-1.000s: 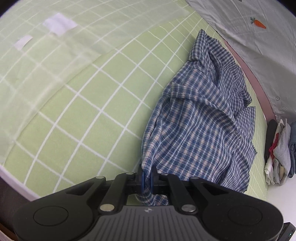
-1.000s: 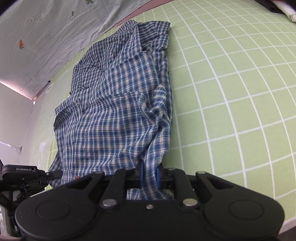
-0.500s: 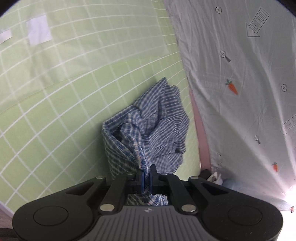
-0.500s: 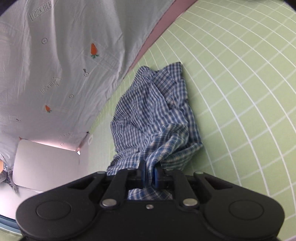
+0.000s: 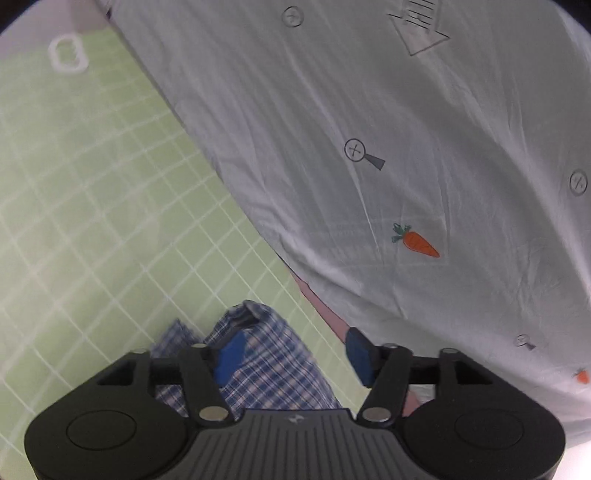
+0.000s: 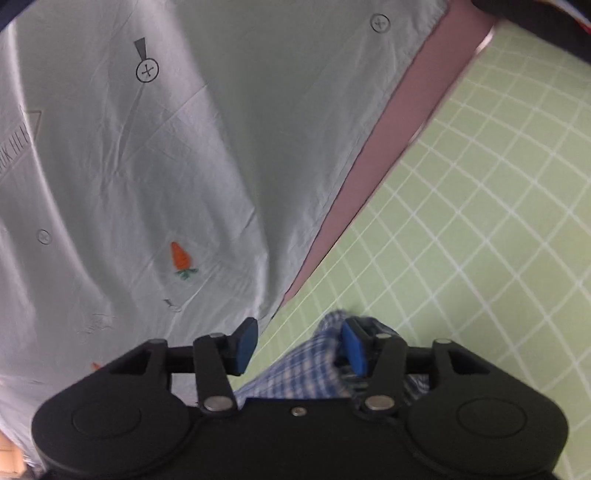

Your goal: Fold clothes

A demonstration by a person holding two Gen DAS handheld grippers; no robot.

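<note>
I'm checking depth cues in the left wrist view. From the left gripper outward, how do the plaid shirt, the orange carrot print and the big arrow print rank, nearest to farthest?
1. Plaid shirt: right at the open left gripper, under its fingers.
2. Orange carrot print: on the pale sheet, ahead and right.
3. Arrow print: farthest, at the sheet's top.

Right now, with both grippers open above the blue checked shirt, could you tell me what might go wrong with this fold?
1. Both jaws have just been opening, and the blue checked shirt lies bunched under the left gripper, so the fold may land creased.
2. In the right gripper, cloth lies against one blue pad; pulling away could drag it.
</note>
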